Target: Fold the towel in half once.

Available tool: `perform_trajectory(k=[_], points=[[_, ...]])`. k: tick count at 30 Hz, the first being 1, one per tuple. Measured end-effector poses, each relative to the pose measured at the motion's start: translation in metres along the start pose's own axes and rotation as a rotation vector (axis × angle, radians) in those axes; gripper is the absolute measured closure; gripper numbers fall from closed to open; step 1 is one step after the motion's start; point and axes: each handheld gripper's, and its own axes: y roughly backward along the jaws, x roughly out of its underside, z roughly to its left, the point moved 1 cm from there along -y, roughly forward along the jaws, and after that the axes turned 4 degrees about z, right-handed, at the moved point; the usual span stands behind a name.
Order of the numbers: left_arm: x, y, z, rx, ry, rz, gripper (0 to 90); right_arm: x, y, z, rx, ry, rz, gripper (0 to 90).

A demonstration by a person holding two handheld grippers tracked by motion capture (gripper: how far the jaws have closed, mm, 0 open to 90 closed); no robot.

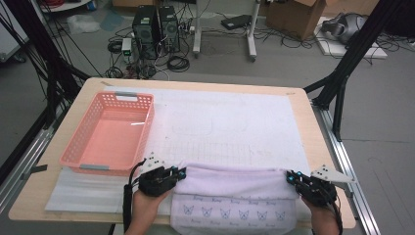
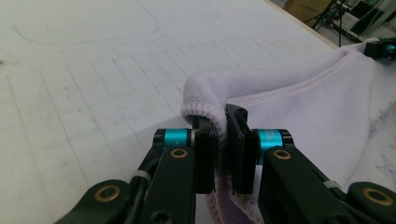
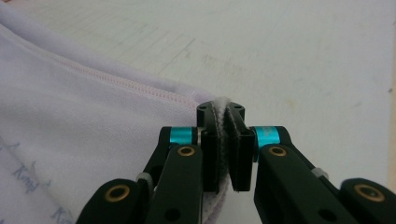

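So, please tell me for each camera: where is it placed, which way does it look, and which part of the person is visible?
High view: above the person's side, looking forward and down on the table, pink basket and towel; both hands with the left gripper and right gripper.
Left gripper view: rides on the left gripper, looking along its jaws at a pinched towel corner.
Right gripper view: rides on the right gripper, jaws pinching the other corner.
Shared: the lilac towel and white mat.
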Motion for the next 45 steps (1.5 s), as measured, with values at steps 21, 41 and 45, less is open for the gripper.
perform_trajectory(k=[21,41,45], points=[[-0.080,-0.059,0.066,-0.156,0.096,-0.045,81.8,-0.100,-0.082,-0.049,0.119,0.074,0.012,85.8],[-0.044,-0.067,0.073,-0.119,0.109,0.119,53.9,-0.100,-0.093,-0.051,0.055,-0.097,0.047,55.3],[-0.042,-0.071,0.062,-0.106,0.046,0.175,62.8,-0.097,-0.091,-0.048,0.006,-0.092,0.078,62.2]])
